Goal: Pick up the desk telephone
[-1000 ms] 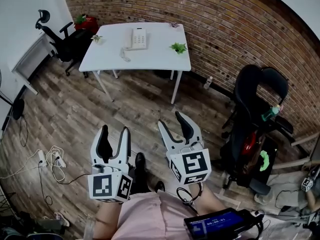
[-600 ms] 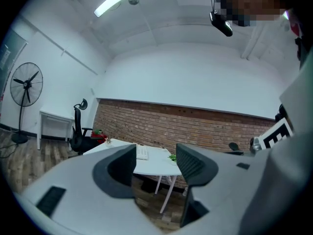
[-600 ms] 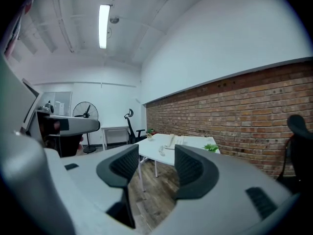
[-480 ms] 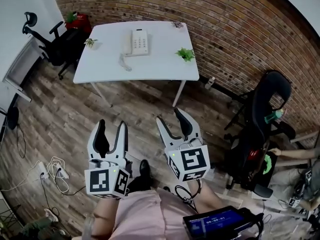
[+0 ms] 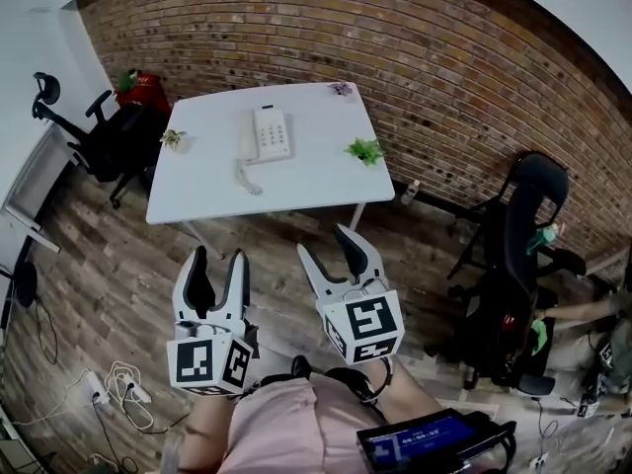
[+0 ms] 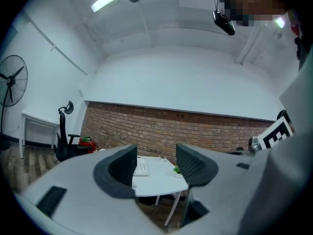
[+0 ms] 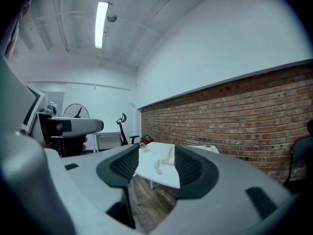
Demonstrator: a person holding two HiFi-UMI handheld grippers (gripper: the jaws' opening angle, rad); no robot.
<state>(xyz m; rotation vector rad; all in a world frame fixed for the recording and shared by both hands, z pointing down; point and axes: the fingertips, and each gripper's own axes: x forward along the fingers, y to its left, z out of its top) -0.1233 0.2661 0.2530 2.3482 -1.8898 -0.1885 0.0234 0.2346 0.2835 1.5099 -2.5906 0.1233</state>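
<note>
Two claws, both empty. The left claw [image 5: 218,260], at lower left of the head view, has its jaws released and apart with nothing between them. The right claw [image 5: 329,243], beside it at lower centre, is likewise released and holds nothing.

Subject item: the white push-button desk telephone [image 5: 271,132] lies flat at upper centre of the frame on the white rectangular tabletop [image 5: 316,181]. Its coiled white cord [image 5: 247,174] trails toward the near edge. One small green potted plant [image 5: 364,150] sits to the telephone's right and another [image 5: 173,137] near the tabletop's left edge, both apart from it. Both claws are well short of the tabletop, over the brown wooden floor [image 5: 118,275].

Assessment: the step in hand is the approach. Recommended: come squarely to the near edge and bring one claw to each long side of the telephone. Keep the jaws wide until they straddle the body and stay clear of the cord. Lift level so the handset does not slide off.
</note>
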